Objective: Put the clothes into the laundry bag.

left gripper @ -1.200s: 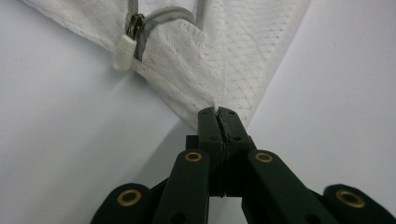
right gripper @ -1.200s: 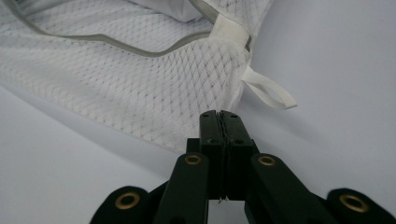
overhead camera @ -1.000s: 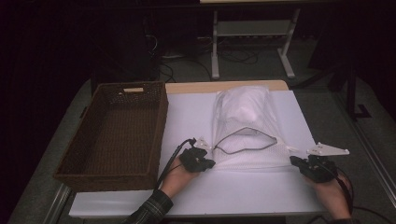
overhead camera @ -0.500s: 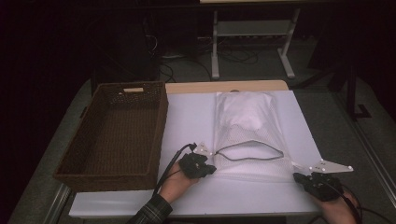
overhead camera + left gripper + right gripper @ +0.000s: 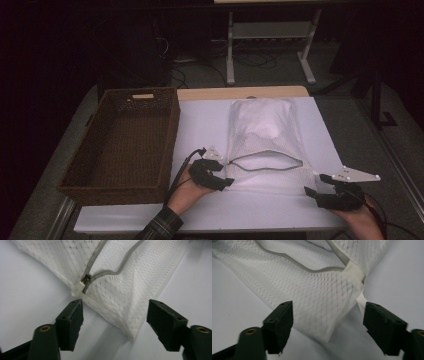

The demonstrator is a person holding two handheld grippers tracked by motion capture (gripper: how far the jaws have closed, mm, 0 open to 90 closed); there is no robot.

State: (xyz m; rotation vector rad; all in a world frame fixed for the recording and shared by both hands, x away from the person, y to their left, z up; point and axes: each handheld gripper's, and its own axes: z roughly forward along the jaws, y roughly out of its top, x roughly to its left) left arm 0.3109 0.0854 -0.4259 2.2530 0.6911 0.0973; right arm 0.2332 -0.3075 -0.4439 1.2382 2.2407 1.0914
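Note:
A white mesh laundry bag [image 5: 262, 130] lies flat on the white table cover, its grey zipper mouth [image 5: 265, 160] gaping toward me, with something white bulging inside at the far end. My left gripper [image 5: 226, 181] sits at the bag's near left corner [image 5: 125, 322]; its jaws have just been opening and stand open [image 5: 115, 312] around that corner without pressing it. The zipper pull [image 5: 79, 287] lies just beyond. My right gripper [image 5: 312, 192] is at the near right corner [image 5: 324, 315]; its jaws [image 5: 328, 315] have also just opened and stand apart from the mesh.
A dark woven basket [image 5: 172, 130] stands empty on the left half of the table, close to my left hand. The table's near edge [image 5: 200, 227] runs just behind both hands. A metal stand [image 5: 270, 35] and cables lie on the floor beyond the table.
Both grippers have opened and let go of the bag's near corners. The bag's near edge, stretched wide a second ago, has drawn in and settled flat.

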